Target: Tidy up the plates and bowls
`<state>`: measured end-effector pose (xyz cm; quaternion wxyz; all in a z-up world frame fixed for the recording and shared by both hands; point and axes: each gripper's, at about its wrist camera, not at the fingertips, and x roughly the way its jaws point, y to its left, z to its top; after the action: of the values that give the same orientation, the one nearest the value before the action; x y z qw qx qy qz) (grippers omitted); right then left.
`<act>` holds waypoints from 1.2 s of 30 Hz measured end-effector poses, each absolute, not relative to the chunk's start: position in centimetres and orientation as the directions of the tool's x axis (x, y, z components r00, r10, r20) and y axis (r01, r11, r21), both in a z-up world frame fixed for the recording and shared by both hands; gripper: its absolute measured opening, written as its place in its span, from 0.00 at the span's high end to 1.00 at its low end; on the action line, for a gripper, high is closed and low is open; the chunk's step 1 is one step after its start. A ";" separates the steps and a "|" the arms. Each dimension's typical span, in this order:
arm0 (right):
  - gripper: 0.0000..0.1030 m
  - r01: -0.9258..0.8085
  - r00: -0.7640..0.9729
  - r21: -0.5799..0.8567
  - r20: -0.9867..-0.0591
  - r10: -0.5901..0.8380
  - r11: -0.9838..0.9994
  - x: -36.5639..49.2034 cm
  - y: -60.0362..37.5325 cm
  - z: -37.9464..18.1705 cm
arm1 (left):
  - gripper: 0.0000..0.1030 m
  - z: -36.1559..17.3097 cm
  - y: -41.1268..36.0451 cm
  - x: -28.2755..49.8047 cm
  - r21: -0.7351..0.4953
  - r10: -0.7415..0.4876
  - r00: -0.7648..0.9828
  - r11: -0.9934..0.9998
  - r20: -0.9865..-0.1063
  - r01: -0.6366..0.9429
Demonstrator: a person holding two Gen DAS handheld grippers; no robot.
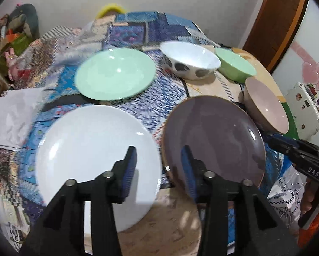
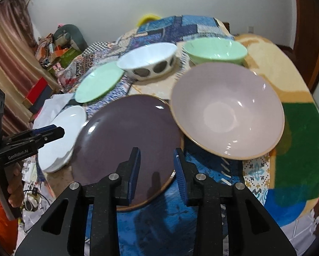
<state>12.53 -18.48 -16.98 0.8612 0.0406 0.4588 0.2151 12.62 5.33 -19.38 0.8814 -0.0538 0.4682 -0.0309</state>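
Purple plate (image 2: 125,140) lies at the table's near edge, white plate (image 1: 95,157) beside it to the left, pink bowl (image 2: 227,111) to its right. Both the left gripper (image 1: 159,166) and right gripper (image 2: 157,166) hover with jaws apart, empty. Only the right view shows the pink bowl's whole inside; the left shows the white plate whole. Green plate (image 1: 115,74), spotted bowl (image 1: 189,63) and green bowl (image 2: 215,50) sit toward the far edge.
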 end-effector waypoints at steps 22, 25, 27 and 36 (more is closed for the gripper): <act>0.41 -0.553 0.423 0.208 -0.765 0.486 0.807 15.0 -5.5 -16.5 | 0.14 -19.3 16.5 7.2 -0.086 0.066 0.601 0.972 -0.797 -0.220; 0.41 -0.568 0.397 0.209 -0.778 0.488 0.796 15.6 -4.0 -17.2 | 0.14 -20.9 18.3 7.3 -0.105 0.064 0.568 0.960 -0.821 -0.260; 0.41 -0.572 0.370 0.220 -0.791 0.488 0.790 16.3 -3.1 -17.8 | 0.14 -21.9 19.4 7.3 -0.125 0.053 0.548 0.951 -0.835 -0.284; 0.50 -0.610 0.339 0.170 -0.827 0.449 0.774 18.4 0.5 -19.5 | 0.25 -24.3 21.6 6.7 -0.198 0.003 0.521 0.923 -0.854 -0.331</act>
<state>18.43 0.47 -19.50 0.8137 -0.0851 0.4742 0.3252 6.71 21.55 -24.30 0.8552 -0.1708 0.4796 0.0977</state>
